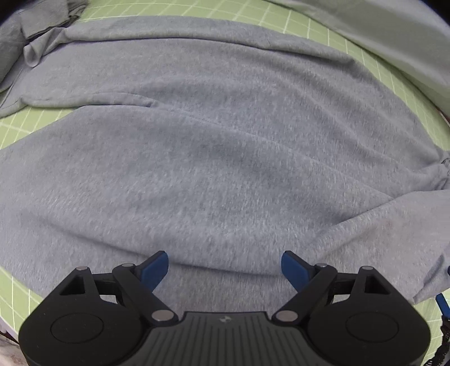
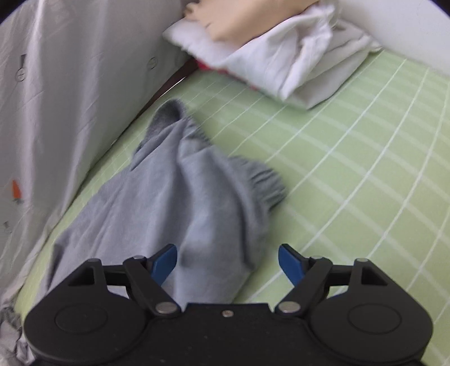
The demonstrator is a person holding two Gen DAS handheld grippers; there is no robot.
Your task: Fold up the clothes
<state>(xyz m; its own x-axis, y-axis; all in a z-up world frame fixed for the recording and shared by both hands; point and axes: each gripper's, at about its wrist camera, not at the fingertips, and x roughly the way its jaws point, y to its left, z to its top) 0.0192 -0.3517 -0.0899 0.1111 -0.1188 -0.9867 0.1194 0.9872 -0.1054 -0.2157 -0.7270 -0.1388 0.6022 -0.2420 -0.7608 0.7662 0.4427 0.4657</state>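
A grey sweatshirt [image 1: 213,146] lies spread on the green grid sheet [image 1: 351,42] and fills the left wrist view. My left gripper [image 1: 225,267] is open and empty, its blue fingertips [image 1: 156,267] just above the near part of the garment. In the right wrist view a sleeve of the grey sweatshirt [image 2: 180,191] lies bunched, its ribbed cuff [image 2: 264,183] pointing right. My right gripper [image 2: 227,261] is open and empty over the near end of that sleeve.
A pile of white and beige folded clothes [image 2: 281,50] sits at the far corner of the green sheet [image 2: 351,157]. A pale grey fabric wall with small prints [image 2: 70,84] runs along the left. More grey cloth [image 1: 36,25] lies at the far left.
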